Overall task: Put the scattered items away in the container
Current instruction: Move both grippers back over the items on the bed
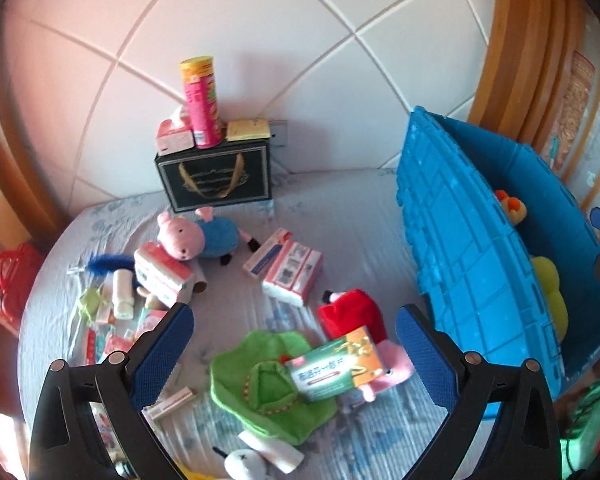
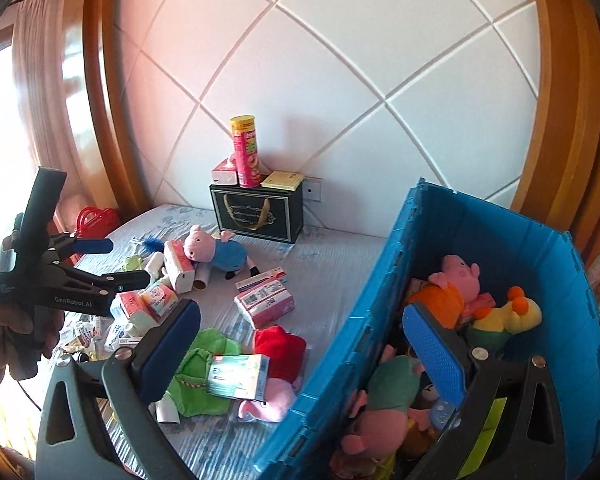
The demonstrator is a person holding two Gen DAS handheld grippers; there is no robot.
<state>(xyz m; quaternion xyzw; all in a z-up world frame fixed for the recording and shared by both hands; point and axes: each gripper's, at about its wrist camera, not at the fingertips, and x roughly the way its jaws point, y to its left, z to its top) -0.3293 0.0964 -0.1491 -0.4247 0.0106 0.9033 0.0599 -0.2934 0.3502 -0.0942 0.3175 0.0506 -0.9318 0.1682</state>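
Note:
A blue plastic crate stands on the bed at the right, holding several plush toys. On the bed lie a green and orange box on a green plush and a red-dressed pig plush, pink tissue packs, and a blue-bodied pig plush. My left gripper is open and empty above the green box; it also shows in the right wrist view. My right gripper is open and empty, straddling the crate's near wall.
A black gift box stands by the headboard with a pink chip can, a pink box and a yellow box on it. Small packets and bottles lie scattered at the left. A red bag sits beyond the bed's left edge.

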